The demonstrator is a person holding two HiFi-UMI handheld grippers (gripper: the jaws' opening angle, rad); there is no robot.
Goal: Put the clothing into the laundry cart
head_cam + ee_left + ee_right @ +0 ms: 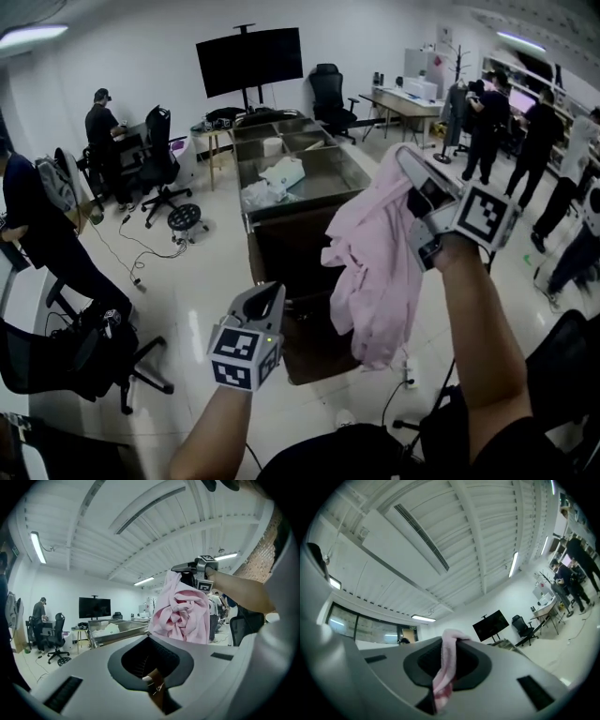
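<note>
Pink garment (375,272), crumpled, hanging bunched from right gripper (410,169)

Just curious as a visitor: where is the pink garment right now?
In the head view, the pink garment hangs right of centre, clamped in the right gripper, over the right side of the dark cart.

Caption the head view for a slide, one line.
Right gripper holds a pink garment up at the dark laundry cart; left gripper empty below.
</note>
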